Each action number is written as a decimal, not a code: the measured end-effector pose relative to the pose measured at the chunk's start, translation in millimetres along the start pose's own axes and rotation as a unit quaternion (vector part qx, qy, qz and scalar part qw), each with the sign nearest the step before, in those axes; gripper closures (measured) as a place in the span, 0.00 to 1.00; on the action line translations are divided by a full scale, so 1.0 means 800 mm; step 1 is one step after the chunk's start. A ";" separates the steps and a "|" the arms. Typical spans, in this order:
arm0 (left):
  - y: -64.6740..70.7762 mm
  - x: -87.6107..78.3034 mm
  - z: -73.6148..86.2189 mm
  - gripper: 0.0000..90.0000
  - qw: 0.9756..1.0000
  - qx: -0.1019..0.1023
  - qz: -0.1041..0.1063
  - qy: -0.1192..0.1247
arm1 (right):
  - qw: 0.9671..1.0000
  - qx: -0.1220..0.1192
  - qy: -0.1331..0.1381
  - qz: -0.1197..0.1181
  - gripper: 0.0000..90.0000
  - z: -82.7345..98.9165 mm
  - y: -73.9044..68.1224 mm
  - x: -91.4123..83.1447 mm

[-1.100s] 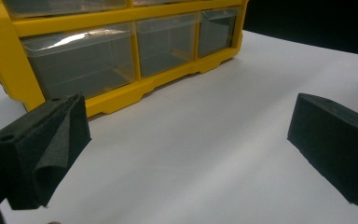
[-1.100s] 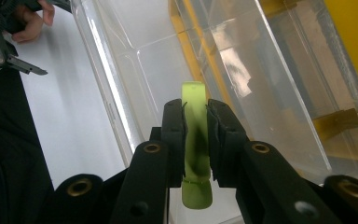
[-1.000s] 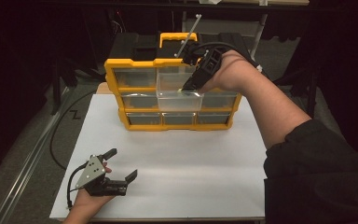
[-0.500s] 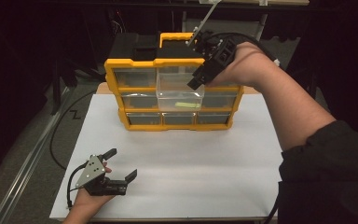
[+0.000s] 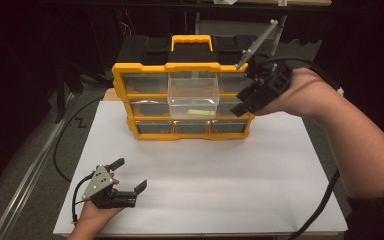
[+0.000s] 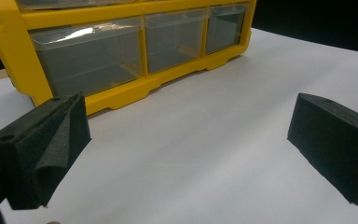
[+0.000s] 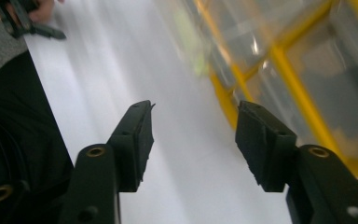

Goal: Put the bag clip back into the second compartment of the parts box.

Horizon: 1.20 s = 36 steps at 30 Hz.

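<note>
The left gripper point(image 5: 129, 176) rests low on the white table surface point(image 5: 205, 180) at the near left corner, held by the person's left hand point(image 5: 92, 212); its 2 jaws stand wide apart with nothing between them, and the left gripper view confirms bare table between the 2 black pads point(image 6: 42, 149). A black cable point(image 5: 62, 135) trails off the table's left edge. Toward the far middle of the table stands a yellow drawer organizer point(image 5: 182, 100) with a black and yellow carry handle point(image 5: 192, 42) on top. Its clear middle drawer point(image 5: 192, 92) is pulled out toward the person, and a small pale yellow-green item point(image 5: 201, 112) lies in it. The bottom row holds 3 clear drawers point(image 6: 93, 58), all pushed in. At the organizer's right end, the right gripper point(image 5: 240, 102) is held above the table, just beside the frame's right side; its jaws are parted and grip nothing, as the right gripper view shows.
</note>
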<state>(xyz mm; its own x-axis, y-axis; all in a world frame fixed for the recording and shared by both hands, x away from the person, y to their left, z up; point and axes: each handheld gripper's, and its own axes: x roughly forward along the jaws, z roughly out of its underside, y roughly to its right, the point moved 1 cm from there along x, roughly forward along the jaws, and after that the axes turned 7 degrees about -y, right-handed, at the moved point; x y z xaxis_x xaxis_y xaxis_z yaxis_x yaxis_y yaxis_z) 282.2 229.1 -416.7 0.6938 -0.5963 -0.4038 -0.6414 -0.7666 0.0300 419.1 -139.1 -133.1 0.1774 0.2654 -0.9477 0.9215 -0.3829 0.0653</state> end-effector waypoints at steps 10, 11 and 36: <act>-0.001 0.000 0.001 0.00 1.000 -0.005 -0.006 -0.001 | 0.999 0.035 -0.007 -0.002 0.37 0.070 0.007 0.036; -0.001 0.000 0.001 0.00 1.000 -0.006 -0.006 -0.002 | 0.999 0.037 -0.008 -0.003 0.35 0.076 0.008 0.040; -0.003 0.001 0.003 0.00 1.000 -0.006 -0.016 -0.010 | 0.994 0.095 -0.057 -0.017 0.00 0.156 0.003 0.197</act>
<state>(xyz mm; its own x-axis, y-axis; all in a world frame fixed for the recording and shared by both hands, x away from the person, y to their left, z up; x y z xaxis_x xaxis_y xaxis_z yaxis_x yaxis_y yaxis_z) 283.5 230.7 -418.9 0.7067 -0.5667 -0.4235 -0.6152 -0.7879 0.0276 406.1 -208.8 -321.7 0.0973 0.1837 -0.9782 0.8421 -0.5391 -0.0174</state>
